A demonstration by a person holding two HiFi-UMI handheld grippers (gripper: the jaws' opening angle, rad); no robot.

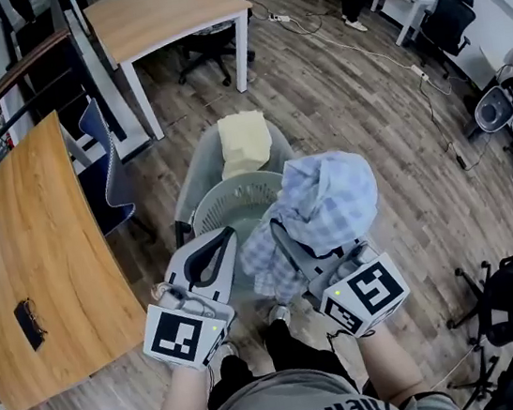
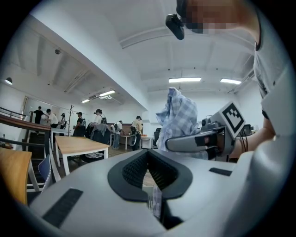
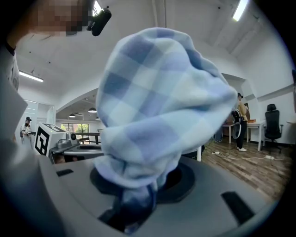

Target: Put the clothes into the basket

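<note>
Snugly between right fingers (image 3: 219, 187): cloth (image 3: 162, 115) (blue-checked)

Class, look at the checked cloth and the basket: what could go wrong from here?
1. The checked cloth is bunched in the right gripper over the basket's right rim. If it is released here, part may hang outside.
2. The left gripper is close alongside and could snag the hanging fabric.

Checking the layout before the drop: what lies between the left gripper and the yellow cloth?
The basket lies between the left gripper and the yellow cloth, as the head view shows.
</note>
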